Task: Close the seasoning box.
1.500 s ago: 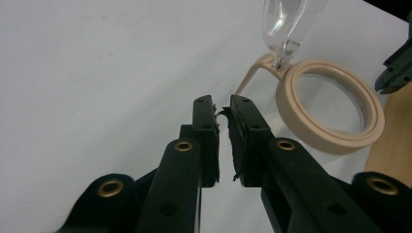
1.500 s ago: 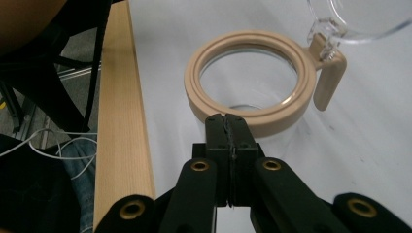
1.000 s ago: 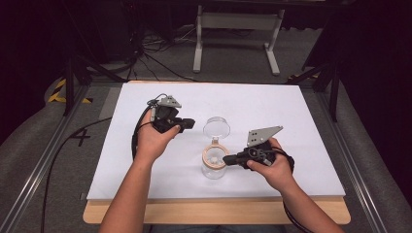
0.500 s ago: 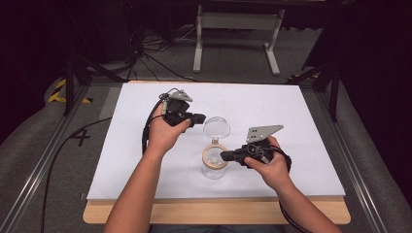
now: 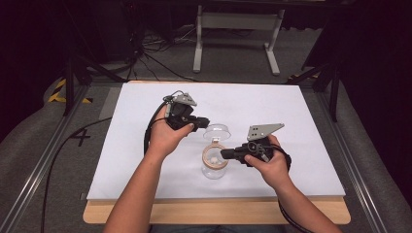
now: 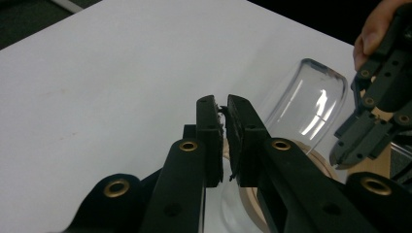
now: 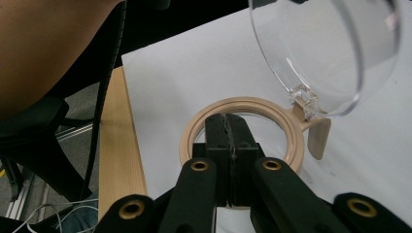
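Near the middle of the white tabletop stands a clear jar with a tan ring collar and a clear domed lid hinged to that collar. Left of the jar, the left gripper reaches in toward the lid; in the left gripper view its jaws are pressed nearly together, with only a thin slit between them, and whether they nip the lid's edge or merely touch it cannot be told. The lid stands swung up and back from the collar, tilted away from the person, so the jar's mouth lies open. Right of the jar, the right gripper comes in level from the person's right hand; seen in the right gripper view, its jaws are squeezed shut on the near rim of the collar, apparently steadying the jar.

Judging by this, the opening looks largely done: the lid is clear of the rim. What seems left is either to tip it fully back or to bring it down again and seat it on the collar. Something pale lies inside the jar, too small to name.
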A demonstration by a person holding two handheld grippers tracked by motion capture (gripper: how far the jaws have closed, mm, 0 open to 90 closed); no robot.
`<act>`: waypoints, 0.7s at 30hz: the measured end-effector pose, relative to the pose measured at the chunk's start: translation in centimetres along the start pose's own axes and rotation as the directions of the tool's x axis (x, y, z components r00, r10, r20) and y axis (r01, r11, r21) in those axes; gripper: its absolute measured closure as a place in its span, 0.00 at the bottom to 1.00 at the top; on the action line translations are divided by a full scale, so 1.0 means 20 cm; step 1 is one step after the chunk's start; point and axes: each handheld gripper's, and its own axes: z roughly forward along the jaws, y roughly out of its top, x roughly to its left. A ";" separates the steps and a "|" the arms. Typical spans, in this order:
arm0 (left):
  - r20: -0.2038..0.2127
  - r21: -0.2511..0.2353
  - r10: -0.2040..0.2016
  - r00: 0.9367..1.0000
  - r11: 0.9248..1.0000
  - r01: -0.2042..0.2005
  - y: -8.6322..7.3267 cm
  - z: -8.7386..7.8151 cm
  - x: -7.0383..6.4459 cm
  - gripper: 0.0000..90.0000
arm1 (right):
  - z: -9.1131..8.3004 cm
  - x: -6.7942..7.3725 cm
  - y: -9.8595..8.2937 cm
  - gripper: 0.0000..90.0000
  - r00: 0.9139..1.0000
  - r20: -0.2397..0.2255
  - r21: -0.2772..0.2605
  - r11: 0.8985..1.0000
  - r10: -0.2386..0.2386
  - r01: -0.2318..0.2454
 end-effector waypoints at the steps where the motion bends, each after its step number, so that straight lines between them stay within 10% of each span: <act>1: 0.004 0.002 0.003 1.000 1.000 -0.003 0.00 0.00 -0.01 0.93 | 0.00 0.00 0.00 1.00 1.000 -0.001 -0.002 1.000 0.000 0.000; 21: -0.059 0.072 -0.011 0.998 0.997 0.015 -0.16 -0.22 -0.09 0.91 | -0.03 0.02 0.01 1.00 1.000 -0.024 0.035 0.999 -0.007 0.008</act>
